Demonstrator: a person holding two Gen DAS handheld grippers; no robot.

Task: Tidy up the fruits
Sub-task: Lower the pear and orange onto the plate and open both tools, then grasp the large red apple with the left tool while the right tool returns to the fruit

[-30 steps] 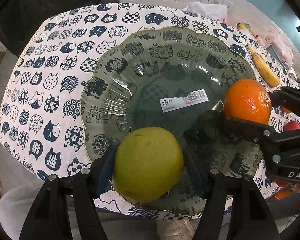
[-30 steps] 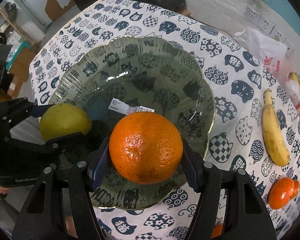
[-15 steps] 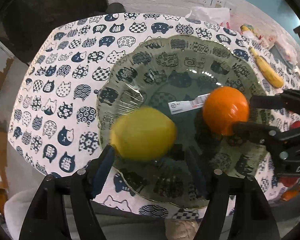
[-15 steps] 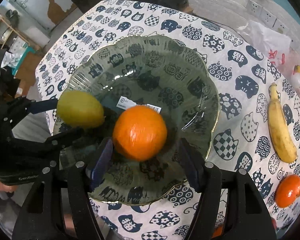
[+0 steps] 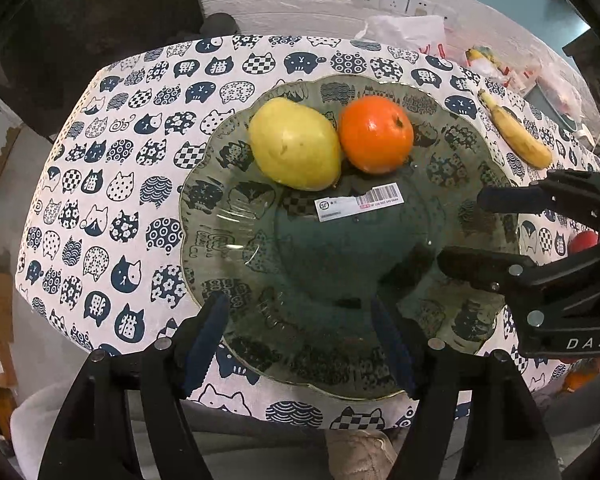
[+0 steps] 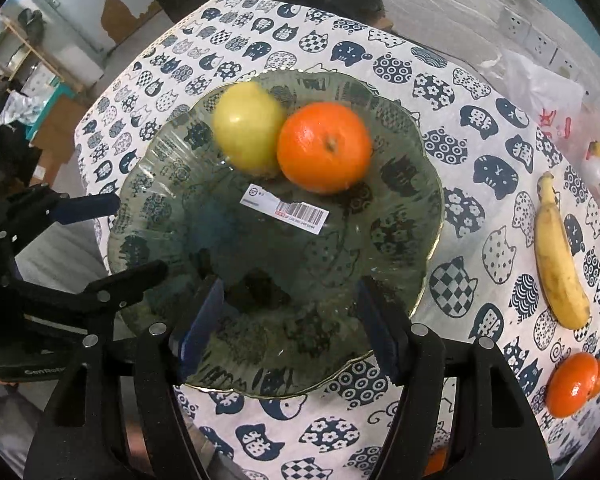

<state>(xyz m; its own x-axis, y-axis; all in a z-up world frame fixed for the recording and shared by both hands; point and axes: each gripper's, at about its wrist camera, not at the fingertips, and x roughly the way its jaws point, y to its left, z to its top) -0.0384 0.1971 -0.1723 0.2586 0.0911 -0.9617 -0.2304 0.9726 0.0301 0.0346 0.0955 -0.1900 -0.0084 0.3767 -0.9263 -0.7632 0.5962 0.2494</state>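
Released both fruits since a second earlier: yellow pear (image 5: 296,144) and orange (image 5: 375,133) rolled to the glass bowl's (image 5: 204,216) twelve o'clock, touching. Left tool (image 5: 300,344) spread, just widened, nothing between; right tool (image 6: 290,326) likewise spread and empty. Left banana (image 6: 558,266) and tangerines (image 6: 574,382) on the worktop (image 5: 100,184) at three to four o'clock, probably next.

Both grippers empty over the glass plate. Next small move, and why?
Probably swing the right gripper, jaws open and empty, toward the banana on the cloth. The yellow fruit and orange already rest touching on the plate; the banana lies apart, off its right side.
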